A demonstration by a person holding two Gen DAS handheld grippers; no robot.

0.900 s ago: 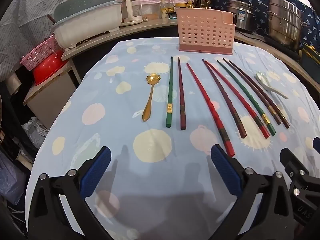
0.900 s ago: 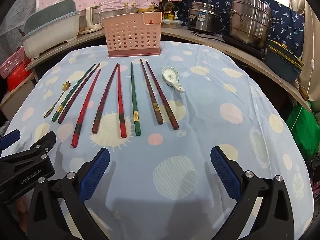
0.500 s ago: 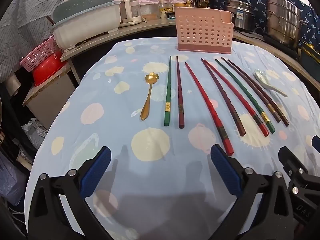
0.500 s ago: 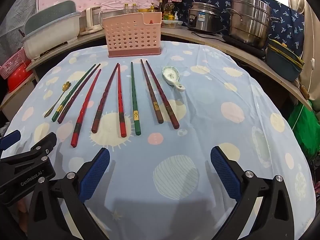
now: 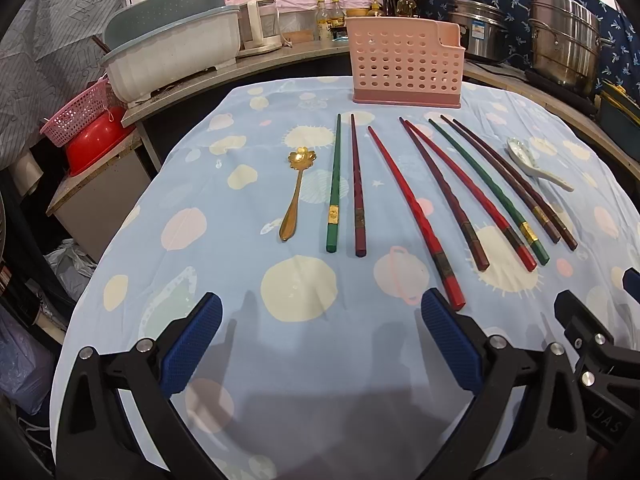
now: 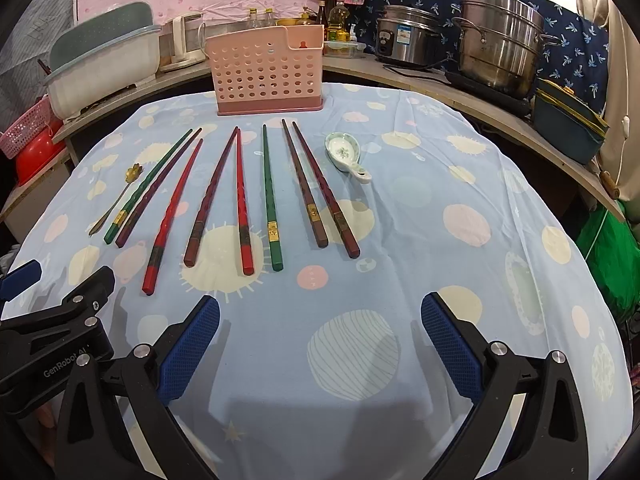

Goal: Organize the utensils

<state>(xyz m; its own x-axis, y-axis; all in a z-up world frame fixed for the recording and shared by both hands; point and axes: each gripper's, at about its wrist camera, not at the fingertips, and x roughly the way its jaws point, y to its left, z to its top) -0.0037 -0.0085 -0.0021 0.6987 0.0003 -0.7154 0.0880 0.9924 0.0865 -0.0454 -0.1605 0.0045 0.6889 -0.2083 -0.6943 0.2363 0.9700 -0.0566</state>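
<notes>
Several chopsticks in red, green and dark brown (image 5: 416, 216) (image 6: 240, 200) lie side by side on the blue spotted tablecloth (image 5: 240, 360) (image 6: 440, 184). To their left lies a gold spoon (image 5: 295, 196) (image 6: 116, 200); to their right, a white ceramic spoon (image 5: 532, 164) (image 6: 348, 158). A pink perforated holder (image 5: 404, 66) (image 6: 266, 72) stands upright at the far edge. My left gripper (image 5: 320, 340) hovers open over the near cloth, its right pad close to a red chopstick's end. My right gripper (image 6: 320, 344) is open too, nothing between its pads.
A counter behind carries a pale dish tub (image 5: 172, 60), a kettle (image 5: 260, 28), bottles (image 6: 332, 20), a rice cooker (image 6: 408, 40) and a steel steamer pot (image 6: 500, 40). A pink basket over a red basin (image 5: 86, 136) sits left. A green bag (image 6: 608, 256) hangs right.
Both views have shifted only slightly; the utensils lie as before and both grippers stay open.
</notes>
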